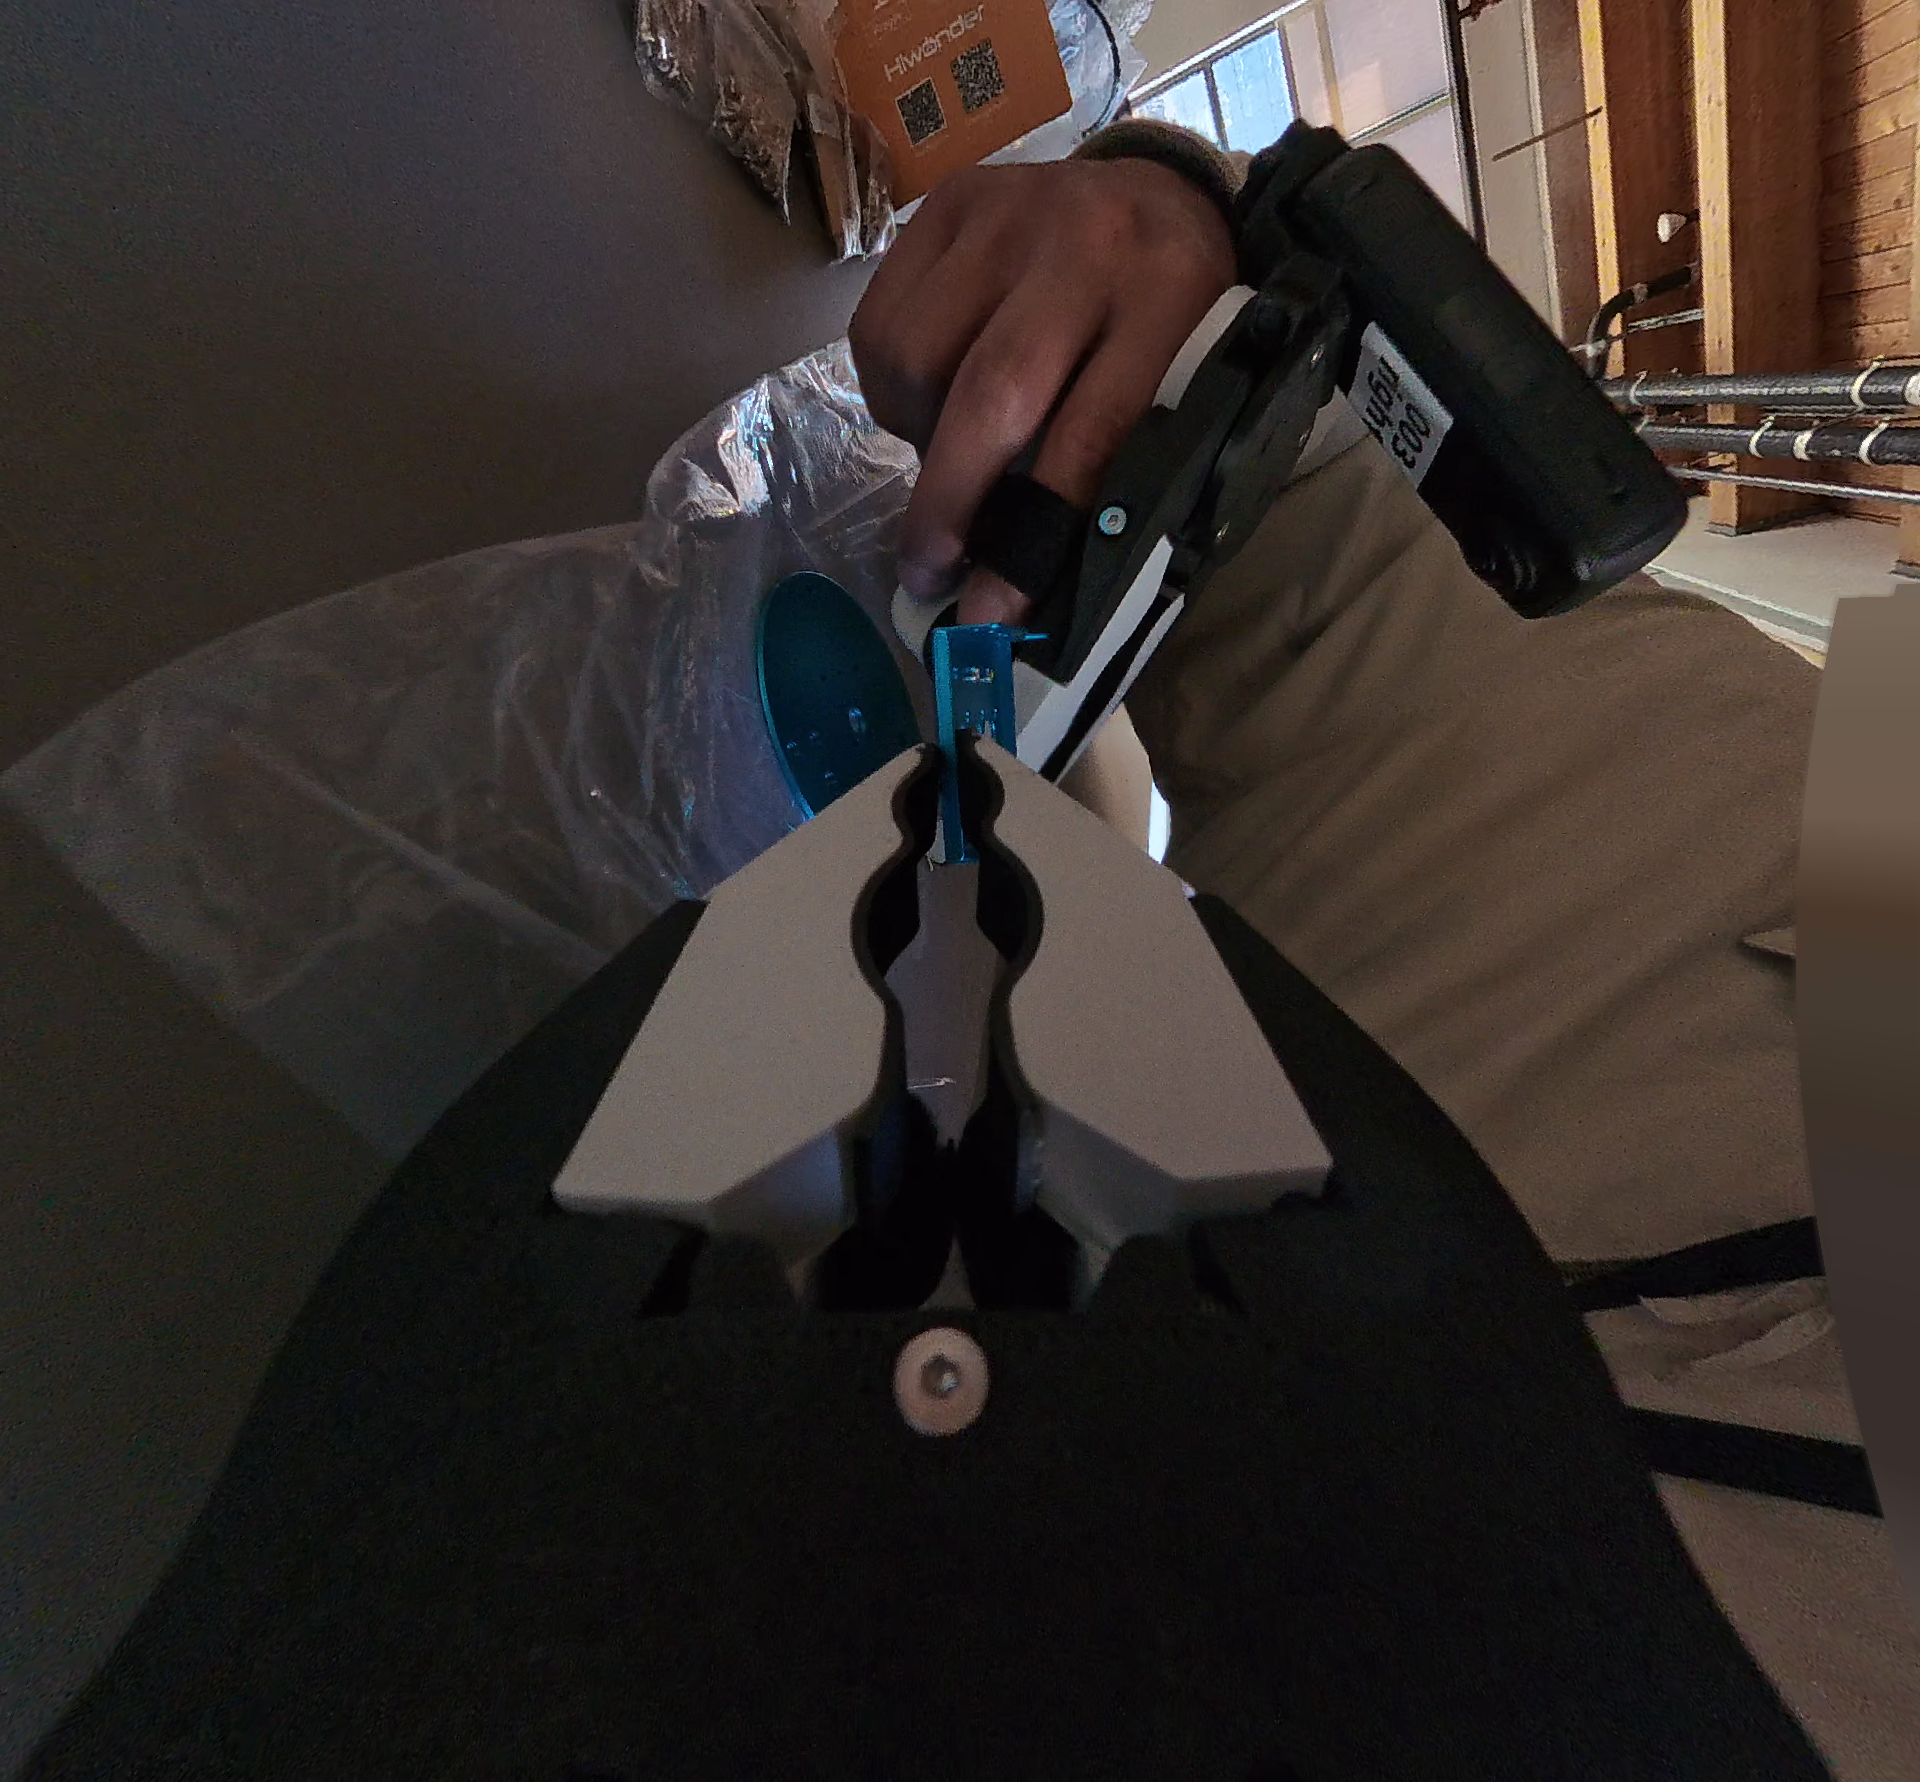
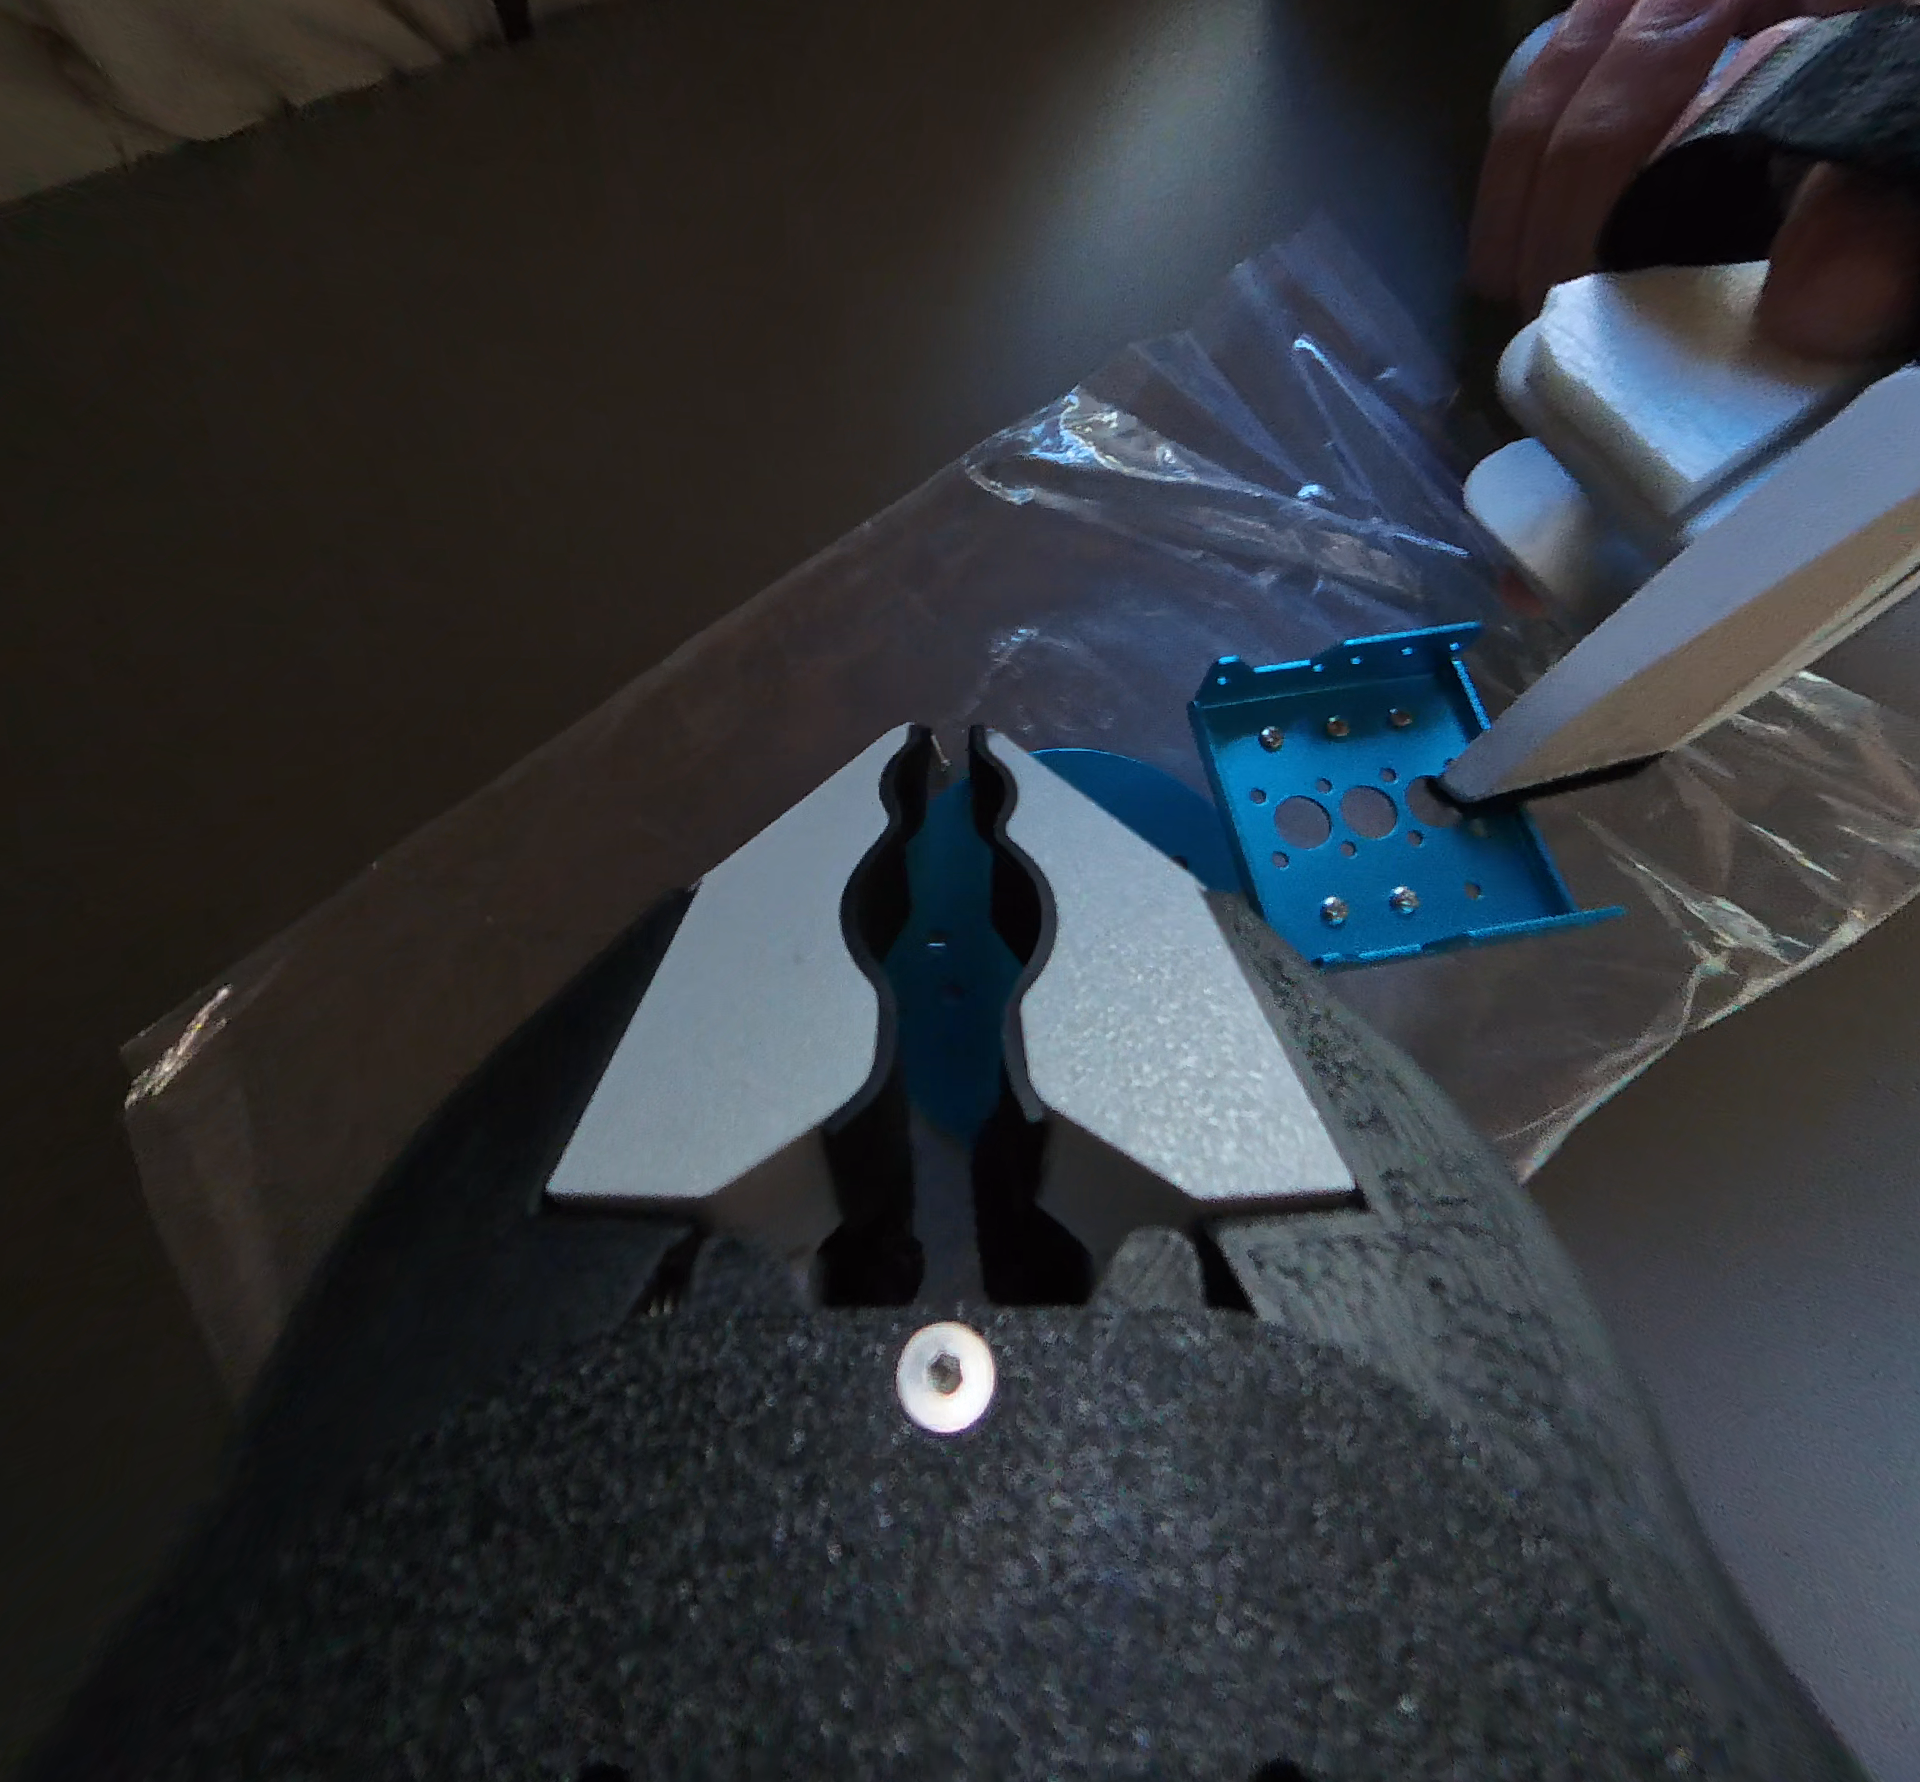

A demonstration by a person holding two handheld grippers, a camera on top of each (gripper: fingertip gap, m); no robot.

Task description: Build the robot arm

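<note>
My left gripper (image 1: 951, 756) is shut on the edge of a blue metal bracket (image 1: 971, 683) with round holes and holds it off the table. In the right wrist view the left gripper (image 2: 1455, 782) pinches the bracket (image 2: 1340, 859) over a clear plastic bag (image 2: 1143, 527). My right gripper (image 2: 943, 740) is shut, with a thin strip of the bag's film between its tips. A blue round disc (image 2: 945, 984) lies in the bag under it. In the left wrist view the disc (image 1: 826, 704) sits inside the bag (image 1: 468, 745), and the right gripper's fingers (image 1: 1081, 693) slant behind the bracket.
The dark grey table (image 1: 312, 278) carries an orange cardboard box (image 1: 935, 18) and several bags of small parts (image 1: 727, 70) at its far side. A person's hand (image 1: 1039, 330) holds the right gripper, and beige trousers (image 1: 1455, 849) fill the right. Another hand (image 2: 1621, 70) holds the left gripper. My hands' fingertips stand some 8 cm from each other.
</note>
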